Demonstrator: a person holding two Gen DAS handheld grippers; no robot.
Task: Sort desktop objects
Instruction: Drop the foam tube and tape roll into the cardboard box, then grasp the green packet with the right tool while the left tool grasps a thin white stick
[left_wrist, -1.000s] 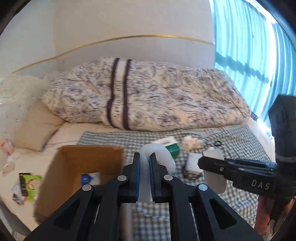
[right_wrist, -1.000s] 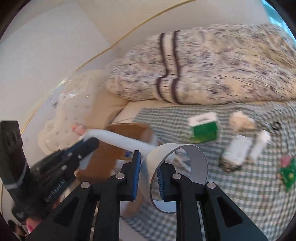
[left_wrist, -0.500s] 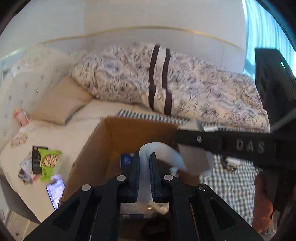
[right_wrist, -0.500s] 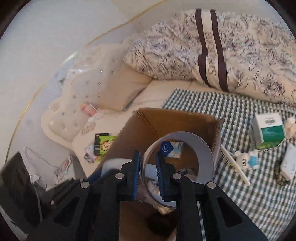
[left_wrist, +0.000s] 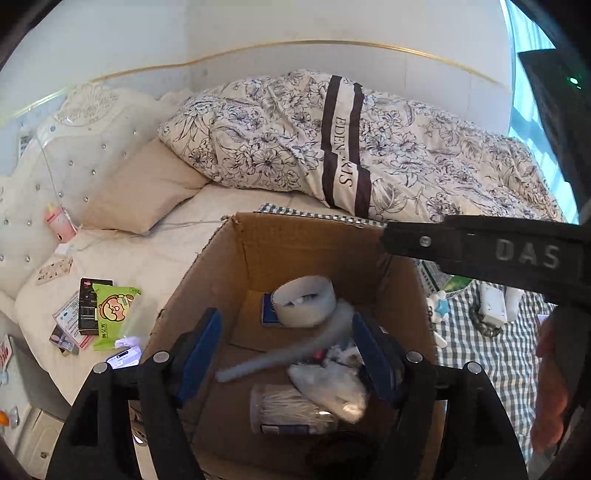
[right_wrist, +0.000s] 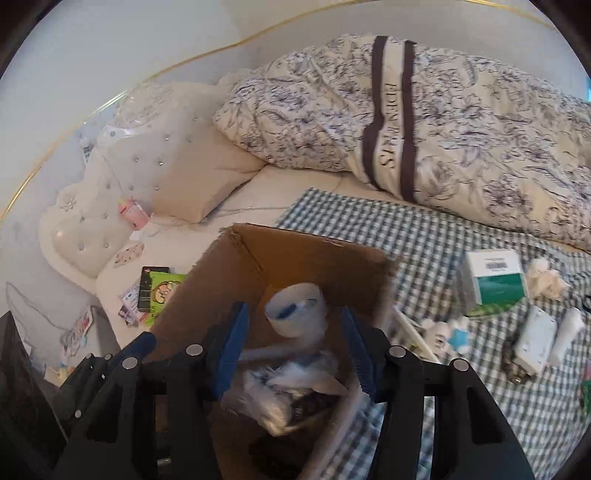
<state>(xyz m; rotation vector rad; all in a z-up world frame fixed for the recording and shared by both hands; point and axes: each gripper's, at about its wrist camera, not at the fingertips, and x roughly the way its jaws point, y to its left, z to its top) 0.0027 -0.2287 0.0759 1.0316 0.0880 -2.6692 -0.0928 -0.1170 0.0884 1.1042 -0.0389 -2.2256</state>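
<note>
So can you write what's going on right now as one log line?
step: drop into cardboard box | left gripper: open, empty | right gripper: open, empty | tape roll and white tube: in box

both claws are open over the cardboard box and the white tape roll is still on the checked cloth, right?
Not quite. The white tape roll lies inside the cardboard box, not on the checked cloth; both wrist views show it. Left claw and right claw are open over the box.
</note>
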